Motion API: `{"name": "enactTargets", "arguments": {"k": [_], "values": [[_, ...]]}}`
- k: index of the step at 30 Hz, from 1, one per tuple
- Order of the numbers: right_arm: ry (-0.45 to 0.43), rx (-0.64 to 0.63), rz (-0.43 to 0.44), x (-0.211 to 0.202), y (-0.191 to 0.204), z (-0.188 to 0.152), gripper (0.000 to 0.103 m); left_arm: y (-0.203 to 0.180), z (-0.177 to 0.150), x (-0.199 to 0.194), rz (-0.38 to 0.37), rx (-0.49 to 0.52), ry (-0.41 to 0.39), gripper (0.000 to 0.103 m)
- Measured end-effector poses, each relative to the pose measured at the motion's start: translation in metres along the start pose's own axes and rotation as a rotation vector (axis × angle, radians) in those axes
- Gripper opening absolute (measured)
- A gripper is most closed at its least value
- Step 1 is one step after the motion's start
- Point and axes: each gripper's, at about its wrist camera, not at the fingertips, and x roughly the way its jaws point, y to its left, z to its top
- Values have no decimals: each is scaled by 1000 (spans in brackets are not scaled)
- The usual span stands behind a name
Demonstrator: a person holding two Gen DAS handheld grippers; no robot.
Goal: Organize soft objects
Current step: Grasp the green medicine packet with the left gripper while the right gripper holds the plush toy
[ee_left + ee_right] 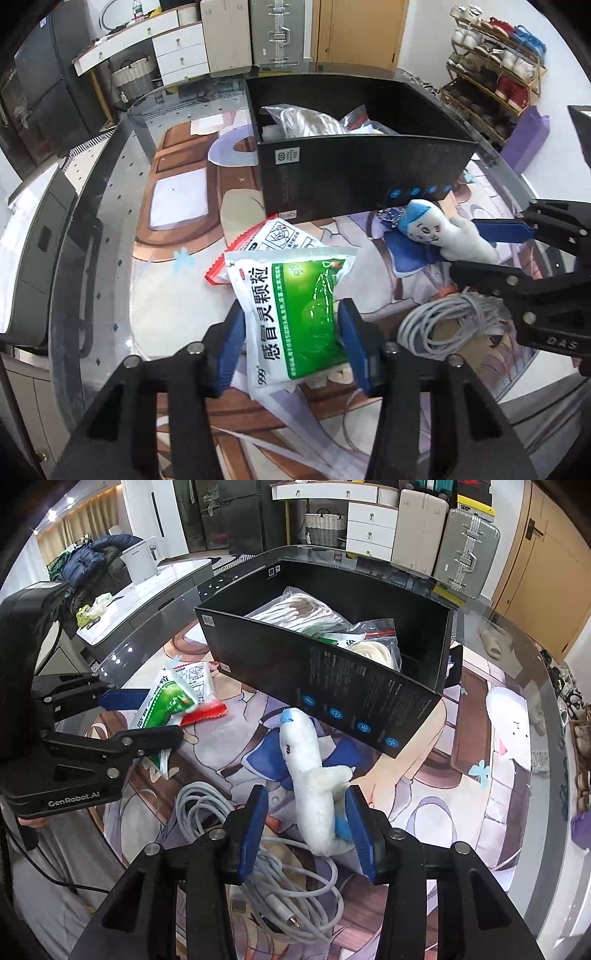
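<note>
Left wrist view shows our left gripper [291,343] low in the frame, its blue pads pressed on the green and white sachet [291,314], which bulges between them above the table mat [177,295]. We judge it light, crinkly and slippery, best pinched across its middle. Our right gripper [304,829] stands partly apart around the white plush toy [314,786]; one pad touches its blue foot, the other is clear. The black box [332,686], upper centre, already holds bagged items.
</note>
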Motion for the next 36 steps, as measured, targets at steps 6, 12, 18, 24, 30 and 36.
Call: {"name": "enactTargets", "arguments": {"k": [6,12,18,24,30,36], "values": [[-5,21,-6,-2,-3,1,21,-8,3,-16,39,46,-60,32],[-31,15,1,-12,2,3,19,-12,5,-29,4,65,-94,30],[-70,1,17,-29,12,2,19,-16,8,-39,-19,59,-123,30],[-128,-15,19,-51,22,1,19,-18,12,-49,-25,66,-160,30],[-167,-30,27,-67,32,3,19,-20,14,-58,-16,72,-192,30],[-217,-31,11,-86,34,8,19,-21,16,-72,9,67,-251,30]]}}
